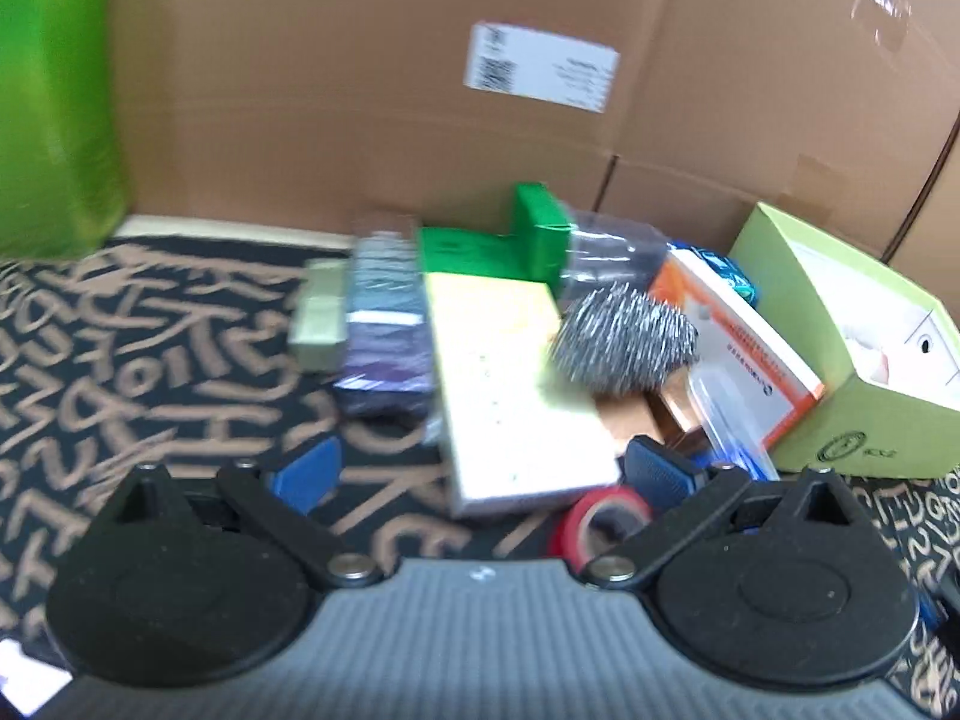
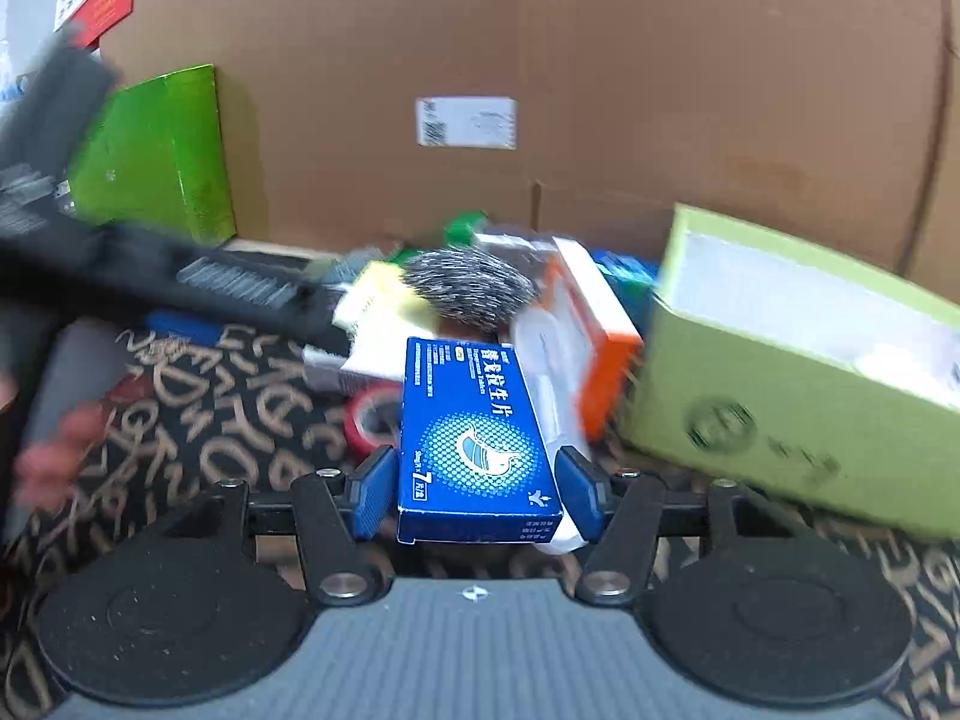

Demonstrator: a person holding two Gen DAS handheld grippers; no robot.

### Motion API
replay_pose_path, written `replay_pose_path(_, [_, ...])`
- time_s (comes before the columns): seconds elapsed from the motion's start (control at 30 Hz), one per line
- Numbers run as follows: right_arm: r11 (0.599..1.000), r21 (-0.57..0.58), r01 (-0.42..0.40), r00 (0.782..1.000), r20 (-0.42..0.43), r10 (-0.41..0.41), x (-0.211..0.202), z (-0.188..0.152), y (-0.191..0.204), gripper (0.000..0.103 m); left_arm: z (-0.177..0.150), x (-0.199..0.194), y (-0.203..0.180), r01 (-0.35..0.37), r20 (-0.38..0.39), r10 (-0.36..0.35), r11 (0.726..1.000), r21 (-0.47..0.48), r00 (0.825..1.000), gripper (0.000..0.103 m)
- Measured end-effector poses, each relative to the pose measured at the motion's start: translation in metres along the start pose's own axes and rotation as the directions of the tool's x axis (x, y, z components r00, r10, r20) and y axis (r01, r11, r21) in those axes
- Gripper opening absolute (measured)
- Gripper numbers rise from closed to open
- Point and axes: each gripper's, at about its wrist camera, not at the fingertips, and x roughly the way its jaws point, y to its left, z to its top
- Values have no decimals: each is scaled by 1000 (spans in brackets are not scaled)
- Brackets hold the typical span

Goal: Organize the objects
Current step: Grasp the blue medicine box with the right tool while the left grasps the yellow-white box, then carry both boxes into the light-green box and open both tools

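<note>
The blue box (image 2: 477, 450) sits near me between my right gripper (image 2: 477, 495) jaws, which grip its sides to lift it off the clutter, while my left gripper (image 1: 480, 474) hangs open, empty.

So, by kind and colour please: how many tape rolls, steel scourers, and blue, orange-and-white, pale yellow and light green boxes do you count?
Red tape roll: 1
Steel scourer: 1
Blue box: 1
Orange-and-white box: 1
Pale yellow box: 1
Light green open box: 1
Total: 6
</note>
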Motion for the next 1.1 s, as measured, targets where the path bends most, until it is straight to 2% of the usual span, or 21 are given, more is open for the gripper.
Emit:
replay_pose_path(0.1, [1000, 11, 6, 1000, -22, -6, -15, -14, -12, 62, 4, 28, -13, -13, -45, 14, 1000, 21, 999, 103])
replay_pose_path(0.17, [1000, 13, 4, 1000, -24, -4, -24, -20, -17, 62, 4, 36, -13, 21, -45, -20, 1000, 13, 999, 100])
replay_pose_path(0.2, [1000, 13, 2, 1000, -23, -2, -27, -23, -19, 62, 3, 35, -15, 12, -37, -11, 1000, 26, 999, 93])
replay_pose_path(0.23, [1000, 11, 1, 1000, -22, -1, -30, -25, -22, 62, 1, 34, -17, -17, -35, 19, 998, 56, 999, 78])
replay_pose_path(0.27, [1000, 11, 2, 1000, -24, -1, -33, -27, -24, 62, -3, 32, -19, -44, -31, 47, 994, 97, 998, 72])
replay_pose_path(0.3, [1000, 13, 2, 1000, -25, -2, -35, -29, -27, 62, -9, 29, -20, -48, -28, 52, 990, 131, 998, 72])
replay_pose_path(0.37, [1000, 20, -4, 1000, -23, 4, -39, -33, -33, 62, -18, 20, -17, -31, -28, 35, 990, 137, 999, 71])
replay_pose_path(0.53, [999, 28, -28, 999, -26, 29, -55, -47, -40, 62, -45, -26, -2, 45, -48, -41, 995, 84, 998, 70])
replay_pose_path(0.6, [998, 14, -53, 997, -50, 54, -59, -52, -41, 62, -50, -42, 3, 29, -35, -27, 997, 68, 999, 72])
replay_pose_path(0.67, [998, -4, -67, 996, -60, 66, -60, -56, -41, 64, -48, -45, 6, 7, -28, -6, 998, 56, 1000, 95])
replay_pose_path(0.7, [997, -16, -74, 995, -65, 73, -59, -57, -40, 69, -46, -41, 6, -17, -21, 19, 998, 58, 1000, 96])
replay_pose_path(0.8, [996, -37, -86, 994, -71, 83, -50, -55, -38, 70, -40, -28, -1, -45, -24, 47, 996, 82, 999, 94])
replay_pose_path(0.87, [995, -52, -87, 993, -82, 83, -45, -54, -35, 70, -42, -22, -3, -27, -61, 33, 994, 102, 998, 70])
replay_pose_path(0.97, [995, -62, -76, 992, -106, 69, -37, -54, -36, 70, -45, -16, -8, -64, -62, 73, 988, 138, 995, 74])
replay_pose_path(1.0, [996, -56, -69, 992, -113, 62, -34, -54, -37, 70, -45, -15, -8, -70, -57, 78, 989, 134, 995, 79])
replay_pose_path(1.03, [996, -51, -69, 992, -112, 63, -32, -53, -38, 70, -45, -15, -7, -81, -53, 88, 989, 126, 995, 88])
replay_pose_path(1.1, [996, -41, -74, 992, -110, 69, -28, -52, -39, 70, -47, -14, -5, -97, -54, 104, 987, 129, 993, 78])
